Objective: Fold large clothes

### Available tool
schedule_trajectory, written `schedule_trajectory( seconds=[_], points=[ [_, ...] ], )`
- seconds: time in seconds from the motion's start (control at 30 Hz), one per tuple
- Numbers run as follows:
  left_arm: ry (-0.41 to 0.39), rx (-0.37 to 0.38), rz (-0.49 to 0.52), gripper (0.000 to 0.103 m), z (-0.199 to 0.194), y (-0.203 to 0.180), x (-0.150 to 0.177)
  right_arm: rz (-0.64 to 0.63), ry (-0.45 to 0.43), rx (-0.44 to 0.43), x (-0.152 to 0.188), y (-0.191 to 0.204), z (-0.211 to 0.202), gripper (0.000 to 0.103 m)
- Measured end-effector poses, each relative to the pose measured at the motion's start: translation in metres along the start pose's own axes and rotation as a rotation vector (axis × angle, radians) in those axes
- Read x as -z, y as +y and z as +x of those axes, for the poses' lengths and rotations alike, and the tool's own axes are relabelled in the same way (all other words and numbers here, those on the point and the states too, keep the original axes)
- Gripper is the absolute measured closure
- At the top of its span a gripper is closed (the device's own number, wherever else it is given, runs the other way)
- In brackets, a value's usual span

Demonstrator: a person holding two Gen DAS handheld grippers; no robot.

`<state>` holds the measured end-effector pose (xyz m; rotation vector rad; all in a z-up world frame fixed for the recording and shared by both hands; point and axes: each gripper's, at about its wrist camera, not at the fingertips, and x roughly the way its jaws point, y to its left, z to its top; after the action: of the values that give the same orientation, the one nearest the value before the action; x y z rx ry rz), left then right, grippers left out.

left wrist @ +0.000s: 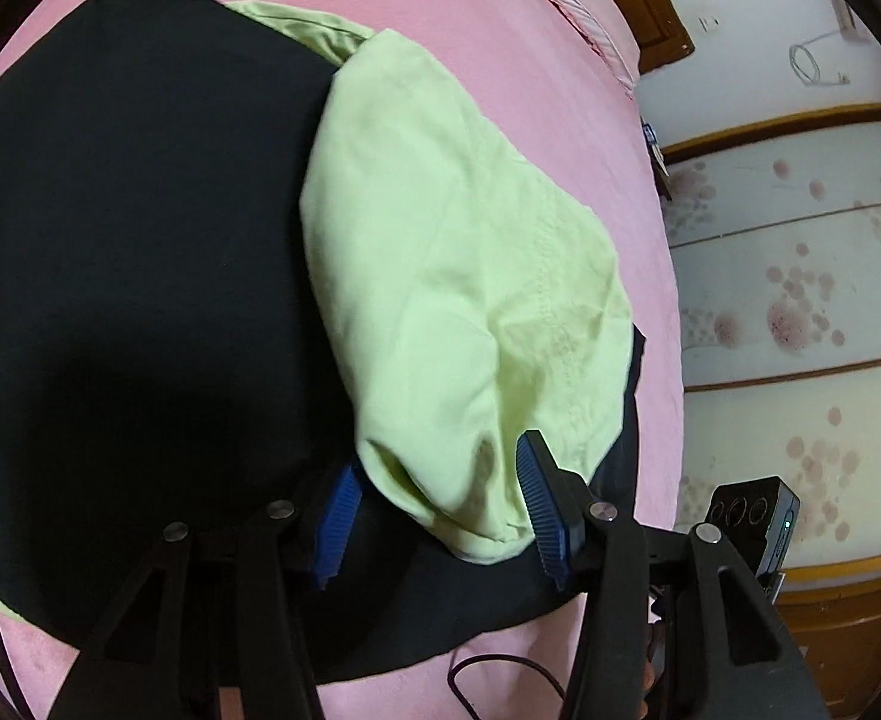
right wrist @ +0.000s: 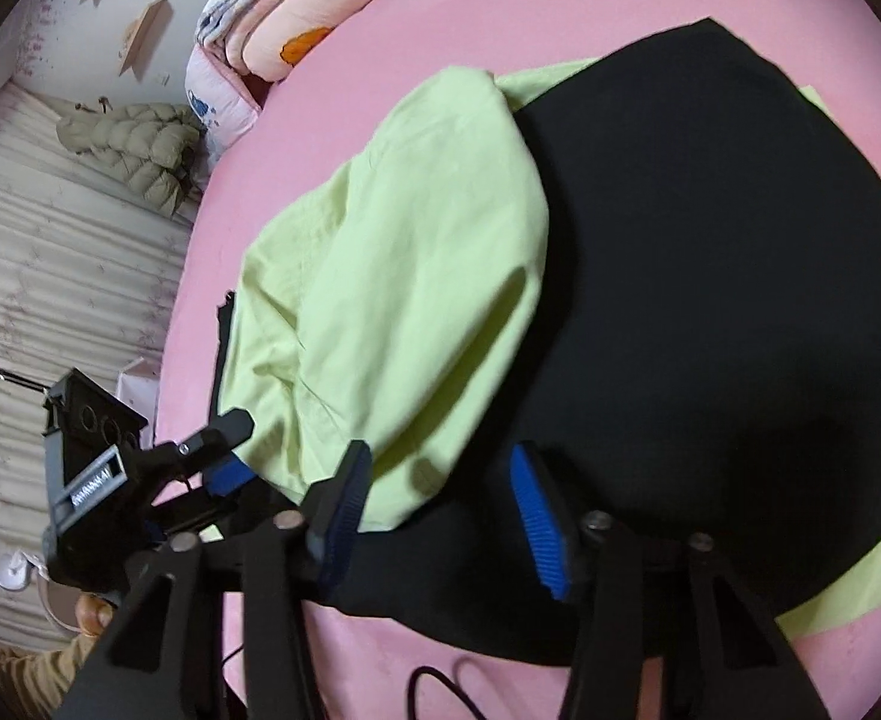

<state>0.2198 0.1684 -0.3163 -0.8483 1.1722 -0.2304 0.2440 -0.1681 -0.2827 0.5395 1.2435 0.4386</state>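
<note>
A pink bed [right wrist: 440, 12] carries folded quilts [right wrist: 296, 6] at its far end, with a cable [right wrist: 440, 684] at the near edge. A black garment [left wrist: 128, 252] lies flat with a light green garment [left wrist: 440, 252] folded over it. The left hand-held gripper [left wrist: 434, 516] stands apart around the green fabric's near edge; the right hand-held gripper [right wrist: 440, 510] is apart too.

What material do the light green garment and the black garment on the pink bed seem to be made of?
Light green garment: probably woven cotton, matte, with soft creases and a visible stitched seam. Black garment: smooth, matte fabric, maybe a knit; too dark to tell the weave.
</note>
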Motion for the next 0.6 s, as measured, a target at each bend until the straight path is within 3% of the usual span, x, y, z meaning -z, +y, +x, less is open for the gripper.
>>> schedule_trajectory(
  seconds=[0.03,0.1,0.13,0.17,0.23,0.37,0.47,0.6],
  points=[
    [-0.002,0.0,-0.007,0.056,0.002,0.001,-0.001,-0.009,0.001,0.002,-0.001,0.001,0.004,0.065],
    [0.009,-0.002,-0.018,0.08,0.007,0.005,-0.006,-0.036,0.007,-0.001,-0.004,0.007,0.011,0.081],
    [0.015,-0.02,-0.012,0.087,0.0,0.011,-0.003,-0.051,0.016,-0.002,-0.005,0.012,0.015,0.096],
    [0.018,-0.044,0.005,0.089,-0.004,0.009,-0.003,-0.064,0.021,0.004,-0.006,0.015,0.015,0.099],
    [0.024,-0.051,0.028,0.091,-0.009,0.002,-0.001,-0.077,0.019,0.013,-0.005,0.02,0.011,0.101],
    [0.032,-0.057,0.071,0.092,-0.034,-0.003,0.006,-0.035,0.0,-0.05,0.013,0.022,-0.018,0.102],
    [0.098,-0.144,0.079,0.092,-0.013,0.014,0.017,-0.025,0.04,-0.001,0.032,0.015,-0.01,0.102],
    [0.094,-0.146,0.045,0.09,-0.005,0.025,0.017,0.03,0.055,0.05,0.041,0.0,0.011,0.101]
  ],
)
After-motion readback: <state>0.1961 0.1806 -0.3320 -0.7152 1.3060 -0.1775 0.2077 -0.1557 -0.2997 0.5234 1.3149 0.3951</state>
